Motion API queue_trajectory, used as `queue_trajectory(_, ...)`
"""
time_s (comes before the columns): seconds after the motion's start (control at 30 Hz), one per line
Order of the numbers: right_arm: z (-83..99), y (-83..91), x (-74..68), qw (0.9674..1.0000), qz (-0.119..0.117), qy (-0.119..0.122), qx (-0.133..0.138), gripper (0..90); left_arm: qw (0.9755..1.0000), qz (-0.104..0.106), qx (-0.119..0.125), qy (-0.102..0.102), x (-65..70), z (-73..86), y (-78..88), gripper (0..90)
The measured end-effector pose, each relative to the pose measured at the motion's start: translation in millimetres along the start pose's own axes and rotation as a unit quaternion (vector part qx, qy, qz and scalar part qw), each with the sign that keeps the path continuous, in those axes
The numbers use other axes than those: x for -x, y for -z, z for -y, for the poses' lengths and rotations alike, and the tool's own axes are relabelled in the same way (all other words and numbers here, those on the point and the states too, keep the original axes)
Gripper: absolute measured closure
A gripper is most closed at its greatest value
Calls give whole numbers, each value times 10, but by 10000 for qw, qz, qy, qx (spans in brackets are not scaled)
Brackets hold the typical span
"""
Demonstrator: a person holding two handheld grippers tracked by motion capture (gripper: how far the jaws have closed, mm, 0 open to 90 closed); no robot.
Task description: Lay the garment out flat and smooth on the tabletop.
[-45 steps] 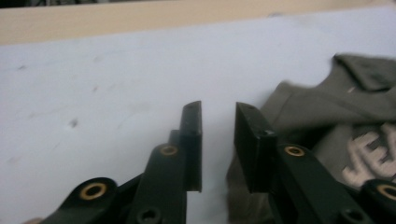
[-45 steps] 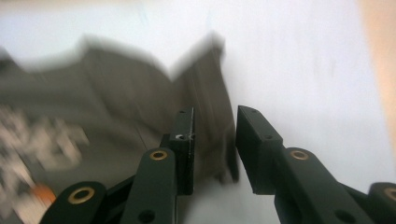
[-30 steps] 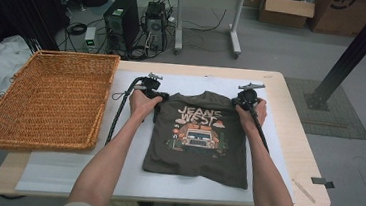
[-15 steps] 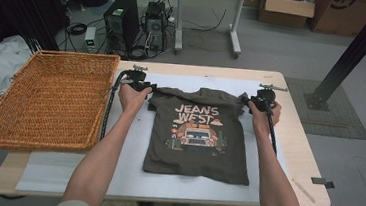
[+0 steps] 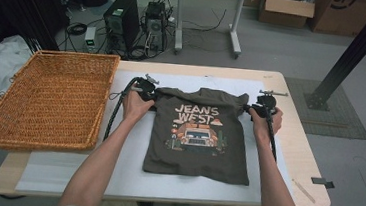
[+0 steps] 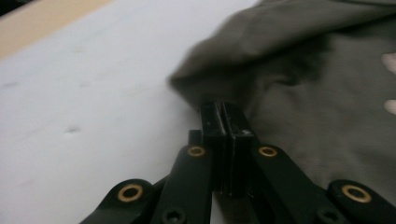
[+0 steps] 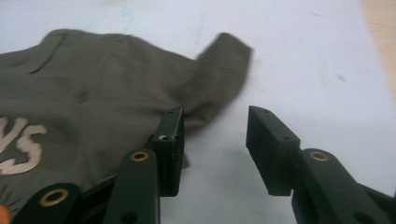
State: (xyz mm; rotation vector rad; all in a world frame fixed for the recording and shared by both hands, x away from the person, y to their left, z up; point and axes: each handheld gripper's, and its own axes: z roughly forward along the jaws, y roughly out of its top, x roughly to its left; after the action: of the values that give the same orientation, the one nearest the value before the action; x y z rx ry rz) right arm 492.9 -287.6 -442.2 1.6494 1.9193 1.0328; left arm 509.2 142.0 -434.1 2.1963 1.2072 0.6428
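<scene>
Wicker basket (image 5: 45, 101) at table's (image 5: 288, 137) left; computer towers (image 5: 123, 22) beyond.

The left gripper (image 6: 226, 122) has its two black jaws pressed together, having just closed, at the near edge of an olive shirt (image 6: 317, 93). The cloth's sleeve bunches just beyond the tips. A white table cover (image 6: 84, 107) spreads to the left.

A pale wooden table (image 5: 293, 143) carries a white sheet (image 5: 125, 170) over most of its top; flat on that sheet lies an olive T-shirt (image 5: 196, 154) (print side up), and a wicker basket (image 5: 45, 101) overhangs the table's left end
</scene>
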Motion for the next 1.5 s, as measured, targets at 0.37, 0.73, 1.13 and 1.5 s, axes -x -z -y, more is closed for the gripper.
queue_trajectory(0.37, 24, -50, -95, 10000, -48, -35, 4, 602, 9947, -394, 320, 895, -276, 11, 159, 726)
queue_trajectory(0.73, 42, 5, -266, 9956, 291, 824, -328, 900, 9929, 185, 213, 1158, -206, 37, 243, 684)
queue_trajectory(1.13, 487, 725, -35, 9986, -355, 393, 20, 505, 9924, 955, 525, 577, 373, 356, 822, 632)
queue_trajectory(1.5, 1110, 1065, -616, 9916, -489, 1170, -252, 719, 9933, 1014, 313, 460, 738, 784, 739, 778)
